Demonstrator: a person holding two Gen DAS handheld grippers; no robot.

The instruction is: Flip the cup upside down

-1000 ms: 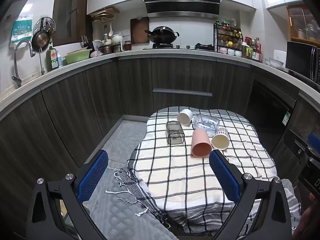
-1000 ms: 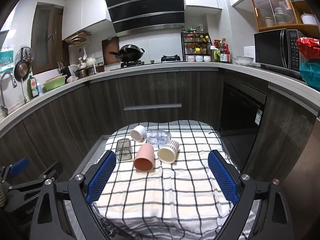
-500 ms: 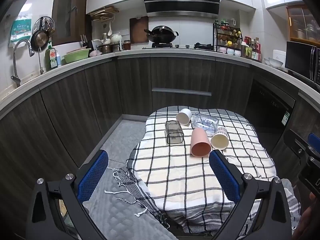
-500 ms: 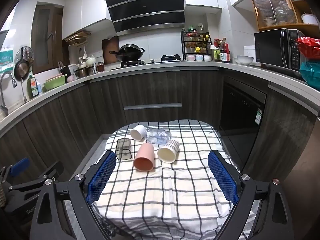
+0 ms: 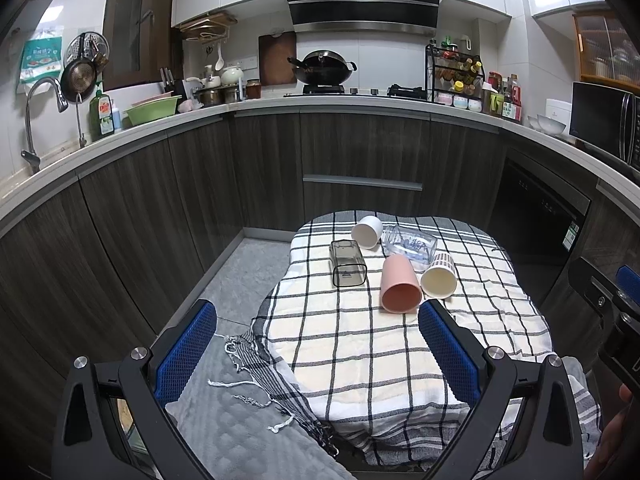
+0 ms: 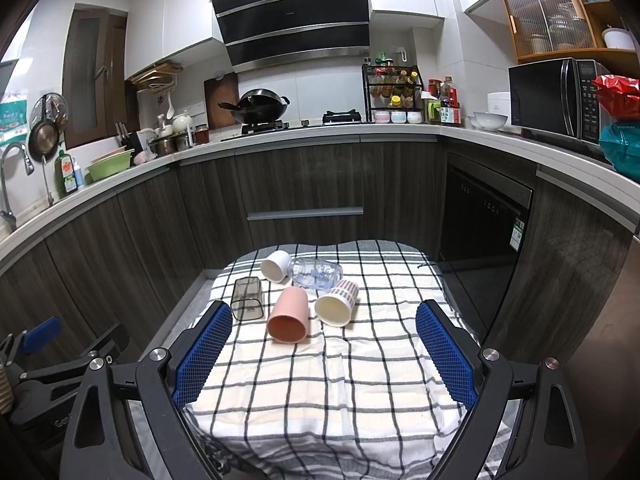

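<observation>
Several cups lie on their sides on a checked cloth (image 5: 360, 344) (image 6: 320, 380) over a small table. A pink cup (image 5: 400, 285) (image 6: 289, 315) lies in the middle, mouth toward me. A striped cup (image 5: 439, 275) (image 6: 337, 303) lies to its right. A dark clear square cup (image 5: 347, 263) (image 6: 247, 298) lies to its left. A white cup (image 5: 367, 231) (image 6: 276, 265) and a clear glass cup (image 5: 409, 245) (image 6: 316, 273) lie behind. My left gripper (image 5: 316, 330) and right gripper (image 6: 323, 330) are open, empty, short of the cups.
Dark kitchen cabinets (image 5: 360, 160) and a white counter curve around the table. A grey mat (image 5: 240, 432) lies on the floor at the left. The right gripper's body (image 5: 612, 320) shows in the left wrist view; the left gripper's body (image 6: 40, 364) shows in the right wrist view.
The left wrist view has shifted very slightly; the right gripper has not moved. The cups have not moved.
</observation>
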